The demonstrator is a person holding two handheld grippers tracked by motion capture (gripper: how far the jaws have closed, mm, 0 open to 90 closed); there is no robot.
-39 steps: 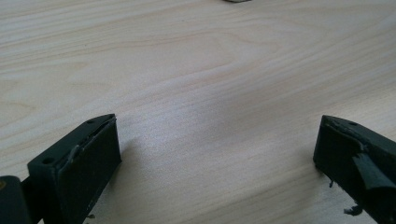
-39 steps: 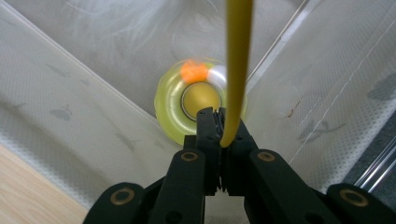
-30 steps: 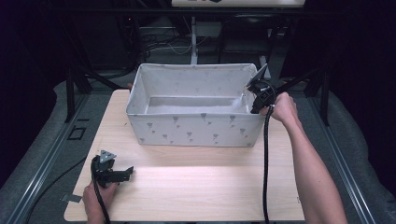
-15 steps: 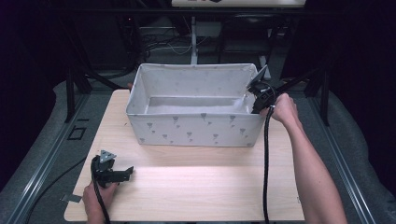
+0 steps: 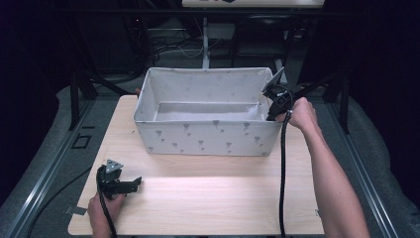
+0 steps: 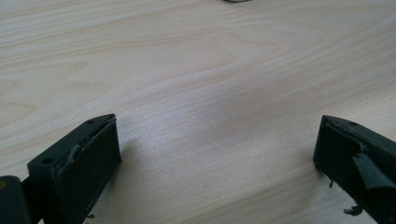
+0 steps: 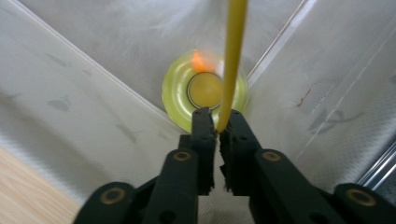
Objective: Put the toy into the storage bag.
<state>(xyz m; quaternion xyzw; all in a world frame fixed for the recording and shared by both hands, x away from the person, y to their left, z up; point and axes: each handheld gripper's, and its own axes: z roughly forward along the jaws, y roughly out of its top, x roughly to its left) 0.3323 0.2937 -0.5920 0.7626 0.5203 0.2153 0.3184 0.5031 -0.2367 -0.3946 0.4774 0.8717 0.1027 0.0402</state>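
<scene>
High view: my right claw (image 5: 271, 110) hangs at the fabric bin's (image 5: 198, 140) right corner. Left claw view: left claw (image 6: 215, 154) wide open, empty, over table (image 6: 196, 70). Right claw view: jaws just easing apart, yellow stick (image 7: 232, 60) between them, w/ yellow disc (image 7: 204, 91) in bin corner. Looks light, slick; grip low.

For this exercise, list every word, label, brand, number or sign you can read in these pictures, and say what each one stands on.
None can be read.
The fabric bin carries a printed pattern of small grey shapes, not lettering.
The yellow disc in the bin's corner has an orange mark, too blurred to read.
The table bears no writing.
</scene>
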